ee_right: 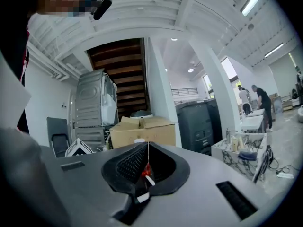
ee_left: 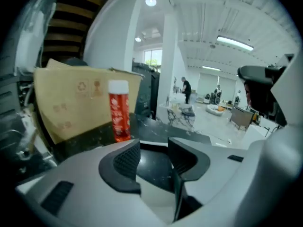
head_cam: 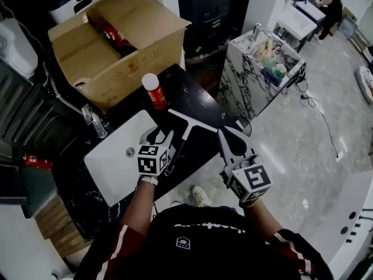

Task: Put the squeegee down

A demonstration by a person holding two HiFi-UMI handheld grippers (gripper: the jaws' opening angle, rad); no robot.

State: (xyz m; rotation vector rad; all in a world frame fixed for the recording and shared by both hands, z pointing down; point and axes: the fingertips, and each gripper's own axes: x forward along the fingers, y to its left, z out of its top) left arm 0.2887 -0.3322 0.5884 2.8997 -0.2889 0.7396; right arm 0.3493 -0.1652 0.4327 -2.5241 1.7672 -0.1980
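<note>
The squeegee (head_cam: 187, 123) lies flat on the black counter (head_cam: 201, 104), its blade toward the back and its dark handle running toward me. My left gripper (head_cam: 158, 135) hovers just left of the handle, over the sink's edge. Its jaws are open with nothing between the pads. The left gripper (ee_left: 154, 148) view shows only counter and sink between the wide-apart jaws. My right gripper (head_cam: 222, 135) hangs past the counter's front right edge, shut and empty; in the right gripper (ee_right: 147, 151) view its pads meet.
A red spray can (head_cam: 154, 91) stands on the counter behind the squeegee, with an open cardboard box (head_cam: 116, 39) behind it. The white sink (head_cam: 116, 162) and its faucet (head_cam: 95, 121) lie to the left. A marble-patterned cart (head_cam: 259, 69) stands at the right.
</note>
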